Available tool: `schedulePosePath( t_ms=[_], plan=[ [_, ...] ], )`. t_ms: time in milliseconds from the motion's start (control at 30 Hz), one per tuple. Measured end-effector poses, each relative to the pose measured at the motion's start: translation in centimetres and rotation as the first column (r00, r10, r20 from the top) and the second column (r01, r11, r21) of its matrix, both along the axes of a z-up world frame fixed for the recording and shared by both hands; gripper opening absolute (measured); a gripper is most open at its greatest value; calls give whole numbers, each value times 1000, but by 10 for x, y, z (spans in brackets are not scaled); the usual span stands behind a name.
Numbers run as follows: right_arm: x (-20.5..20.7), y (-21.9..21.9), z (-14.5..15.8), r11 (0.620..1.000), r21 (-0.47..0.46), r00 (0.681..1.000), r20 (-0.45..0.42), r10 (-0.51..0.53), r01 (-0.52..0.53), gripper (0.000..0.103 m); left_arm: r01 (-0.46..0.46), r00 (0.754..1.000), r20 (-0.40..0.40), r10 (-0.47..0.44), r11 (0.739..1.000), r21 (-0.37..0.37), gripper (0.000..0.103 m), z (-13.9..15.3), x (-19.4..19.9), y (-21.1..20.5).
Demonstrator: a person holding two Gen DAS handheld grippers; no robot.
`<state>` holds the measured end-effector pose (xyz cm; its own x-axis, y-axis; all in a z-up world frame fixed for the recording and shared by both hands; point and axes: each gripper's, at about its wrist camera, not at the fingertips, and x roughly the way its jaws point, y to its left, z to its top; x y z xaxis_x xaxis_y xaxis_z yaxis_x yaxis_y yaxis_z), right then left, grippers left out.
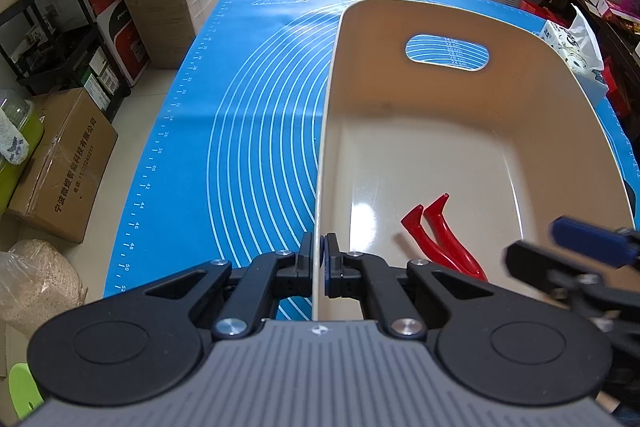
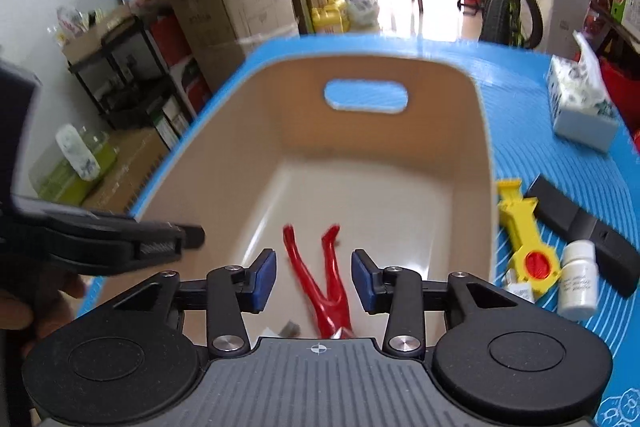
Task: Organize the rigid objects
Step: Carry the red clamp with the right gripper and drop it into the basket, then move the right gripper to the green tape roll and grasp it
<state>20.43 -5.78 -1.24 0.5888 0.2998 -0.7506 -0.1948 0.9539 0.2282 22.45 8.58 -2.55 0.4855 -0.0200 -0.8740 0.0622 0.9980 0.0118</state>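
Note:
A beige plastic bin [image 1: 440, 99] with a handle slot stands on the blue mat [image 1: 248, 115]. My left gripper [image 1: 319, 247] is shut on the bin's left wall near its front corner, one pad on each side of the rim. In the right wrist view, my right gripper [image 2: 314, 269] hangs open over the bin [image 2: 360, 131]. A red plastic figure [image 2: 330, 291] lies on the bin floor below the gap, touching neither blue pad. From the left wrist, the red figure [image 1: 440, 239] and the right gripper [image 1: 560, 251] show at lower right.
Right of the bin on the mat lie a yellow toy with a red disc [image 2: 528, 247], a white bottle [image 2: 578, 279] and a black flat object [image 2: 580, 223]. A tissue box [image 2: 580, 107] stands farther back. Cardboard boxes and shelves line the floor to the left.

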Motion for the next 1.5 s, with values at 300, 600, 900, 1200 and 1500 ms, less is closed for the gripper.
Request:
schedulePosePath(
  t_ms=[300,600,900,1200,1500],
  plan=[
    [-21,-38,33,997,35,994,88,-65,62,61,-1,1000,-2,1,1000,-7,5,-1,1,3],
    [-47,-92,21,985,-64,986,61,-156,160,65,-4,1000,-5,3,1000,-19,5,0,1,5],
    [-57,-115,-2,974,-173,988,-24,-154,148,65,-7,1000,-7,6,1000,-25,5,0,2,6],
    [-57,-104,-36,973,-228,988,-143,-62,28,65,-6,1000,-7,6,1000,-25,5,0,2,6],
    [-55,-82,-54,957,-275,983,-180,43,-92,47,-7,1000,-7,6,1000,-25,5,0,2,6]
  ],
)
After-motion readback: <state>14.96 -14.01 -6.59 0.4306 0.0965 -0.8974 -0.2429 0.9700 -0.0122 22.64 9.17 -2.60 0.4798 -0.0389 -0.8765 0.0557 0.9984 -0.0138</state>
